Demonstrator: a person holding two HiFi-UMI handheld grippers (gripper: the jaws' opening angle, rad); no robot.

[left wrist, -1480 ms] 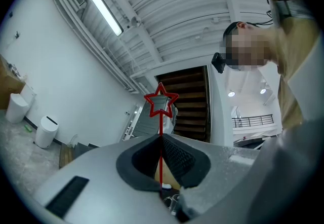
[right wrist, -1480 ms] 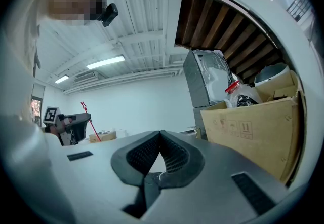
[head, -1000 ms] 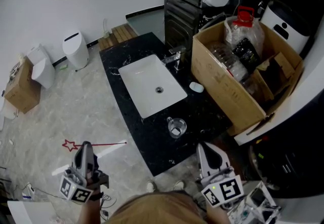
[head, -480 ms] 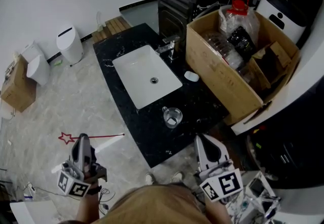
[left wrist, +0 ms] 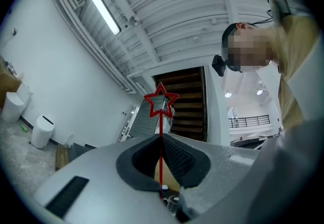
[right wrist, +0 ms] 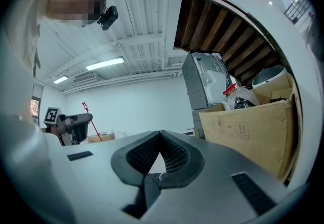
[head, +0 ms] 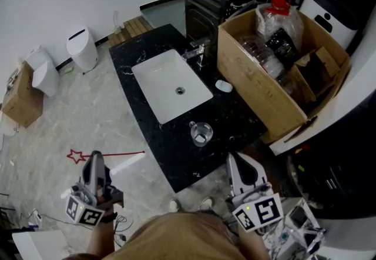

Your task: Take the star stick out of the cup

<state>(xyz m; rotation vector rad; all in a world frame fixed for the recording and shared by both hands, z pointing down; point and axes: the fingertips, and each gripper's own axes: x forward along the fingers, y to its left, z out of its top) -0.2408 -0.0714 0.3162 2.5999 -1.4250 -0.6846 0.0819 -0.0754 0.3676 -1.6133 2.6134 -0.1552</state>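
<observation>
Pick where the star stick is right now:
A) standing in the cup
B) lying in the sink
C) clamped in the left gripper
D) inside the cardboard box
C: the left gripper has its jaws closed on the star stick, well away from the cup on the counter.

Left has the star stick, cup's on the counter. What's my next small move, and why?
Likely bring the left gripper across to the black counter and lay the star stick beside the cup. Its jaws are shut on the stick, which is already out of the cup and well clear of it.
</observation>
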